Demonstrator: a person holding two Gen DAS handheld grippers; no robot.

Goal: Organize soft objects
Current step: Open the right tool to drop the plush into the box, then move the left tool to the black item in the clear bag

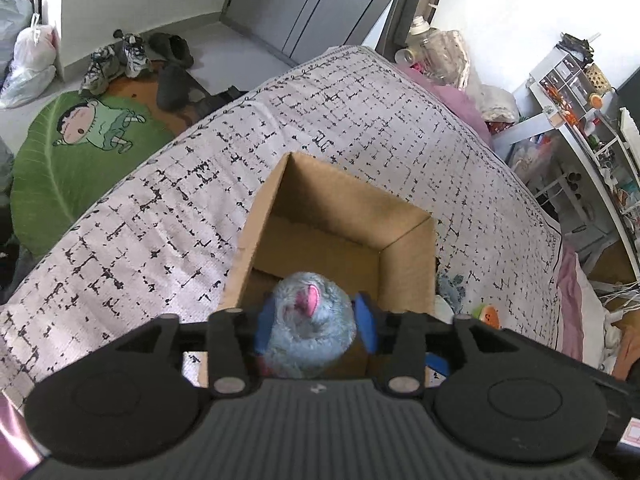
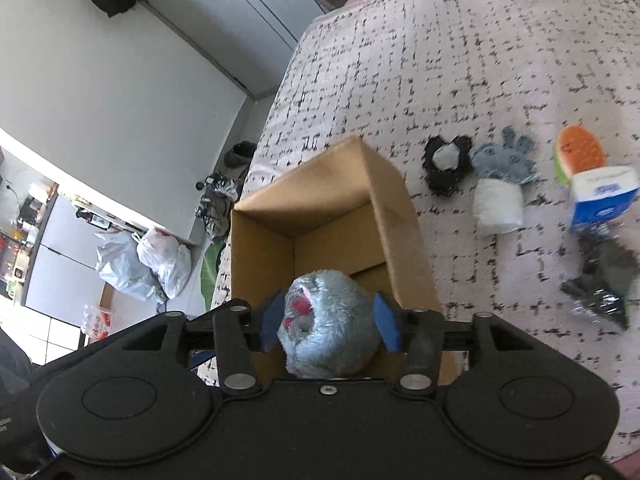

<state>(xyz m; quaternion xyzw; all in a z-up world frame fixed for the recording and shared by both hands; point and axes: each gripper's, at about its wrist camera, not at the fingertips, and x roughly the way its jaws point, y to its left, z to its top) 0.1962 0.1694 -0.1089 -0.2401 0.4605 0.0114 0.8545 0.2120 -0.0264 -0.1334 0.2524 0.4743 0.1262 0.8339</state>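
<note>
between each gripper's blue fingers [image 1: 366,322], clenched, sits a fuzzy blue plush [image 1: 310,326].

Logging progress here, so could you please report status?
Left gripper and right gripper each shut on a blue plush. Both above open cardboard box. Nothing in the way.

My left claw [image 1: 316,320] holds a fuzzy blue toy [image 1: 310,322] over the box.
My blue pads [image 1: 366,322] squeeze both its sides. The open cardboard box [image 1: 408,264] sits on my bed's checked blanket [image 1: 160,208].
</note>
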